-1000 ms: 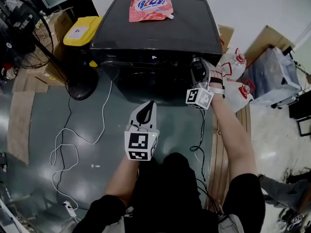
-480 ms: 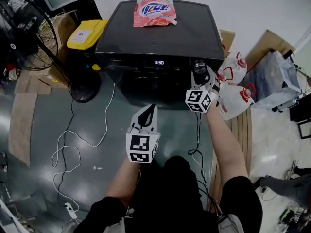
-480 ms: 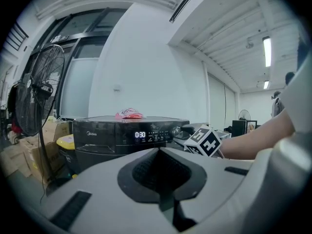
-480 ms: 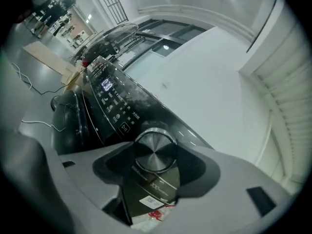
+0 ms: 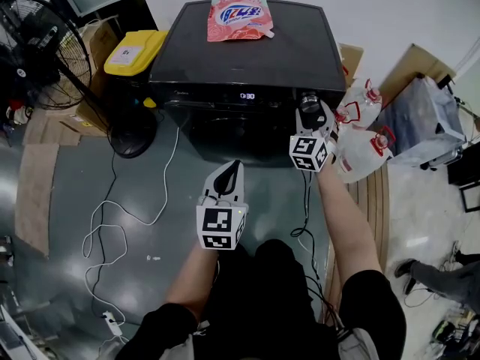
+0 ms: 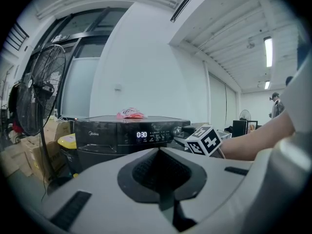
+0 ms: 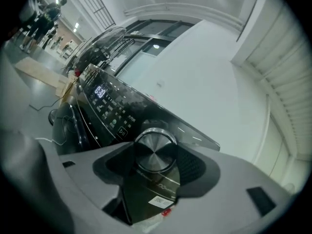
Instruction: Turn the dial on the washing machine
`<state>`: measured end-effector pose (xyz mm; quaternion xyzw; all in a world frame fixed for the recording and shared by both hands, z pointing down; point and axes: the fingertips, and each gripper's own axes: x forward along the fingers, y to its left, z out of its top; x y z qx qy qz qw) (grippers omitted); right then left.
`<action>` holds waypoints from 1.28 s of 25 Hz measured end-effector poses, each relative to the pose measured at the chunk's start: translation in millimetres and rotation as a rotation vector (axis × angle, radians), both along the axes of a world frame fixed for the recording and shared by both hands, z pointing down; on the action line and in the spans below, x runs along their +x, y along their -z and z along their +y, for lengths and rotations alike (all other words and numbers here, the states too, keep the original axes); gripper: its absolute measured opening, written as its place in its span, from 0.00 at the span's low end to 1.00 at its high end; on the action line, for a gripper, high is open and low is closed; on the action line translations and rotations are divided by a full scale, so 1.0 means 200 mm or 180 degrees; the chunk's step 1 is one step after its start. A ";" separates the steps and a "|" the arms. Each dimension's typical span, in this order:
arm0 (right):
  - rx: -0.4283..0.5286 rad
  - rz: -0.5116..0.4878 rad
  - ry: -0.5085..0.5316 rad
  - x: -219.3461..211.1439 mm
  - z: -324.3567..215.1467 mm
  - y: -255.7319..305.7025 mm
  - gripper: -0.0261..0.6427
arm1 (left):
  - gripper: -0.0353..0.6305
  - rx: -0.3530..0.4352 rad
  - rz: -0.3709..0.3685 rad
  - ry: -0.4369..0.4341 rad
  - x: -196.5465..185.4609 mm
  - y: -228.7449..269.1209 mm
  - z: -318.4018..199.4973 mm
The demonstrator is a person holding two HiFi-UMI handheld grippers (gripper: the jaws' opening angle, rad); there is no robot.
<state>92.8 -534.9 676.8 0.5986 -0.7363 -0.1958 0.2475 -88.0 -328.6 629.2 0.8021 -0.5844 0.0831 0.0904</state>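
The black washing machine stands ahead, its display reading 0:30. Its round metal dial sits at the panel's right end. My right gripper is shut on the dial, with a dark pad on each side of it in the right gripper view. My left gripper hangs lower, in front of the machine and apart from it, shut on nothing. In the left gripper view its jaws meet below the machine's front.
A pink detergent pouch lies on the machine's lid. At the left are a yellow-lidded bin and a floor fan. White cables trail over the floor. Plastic jugs and cardboard stand at the right.
The display has lit up and now reads 0:30. My right gripper stays on the dial, its marker cube slightly turned. The left gripper has hardly moved.
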 end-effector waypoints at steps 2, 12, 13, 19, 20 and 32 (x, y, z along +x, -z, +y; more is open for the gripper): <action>-0.0118 -0.0566 -0.0007 0.01 -0.01 0.00 0.45 | 0.07 -0.0002 -0.0001 0.0005 -0.01 0.00 0.00; -0.0277 -0.1560 -0.0098 0.03 -0.03 0.03 0.45 | 0.07 0.0009 -0.0040 -0.0068 0.02 0.09 -0.01; -0.0284 -0.1601 -0.0106 0.03 -0.03 0.03 0.45 | 0.07 0.0027 -0.0040 -0.0069 0.02 0.10 -0.01; -0.0582 -0.2549 -0.0170 0.06 -0.02 0.02 0.45 | 0.07 0.0028 -0.0037 -0.0052 -0.01 0.14 -0.02; -0.0613 -0.2672 -0.0176 0.06 -0.02 0.03 0.45 | 0.07 0.0033 -0.0038 -0.0051 -0.01 0.14 -0.02; -0.0869 -0.3300 -0.0175 0.08 -0.03 0.01 0.45 | 0.07 0.0037 -0.0039 -0.0011 -0.02 0.16 -0.03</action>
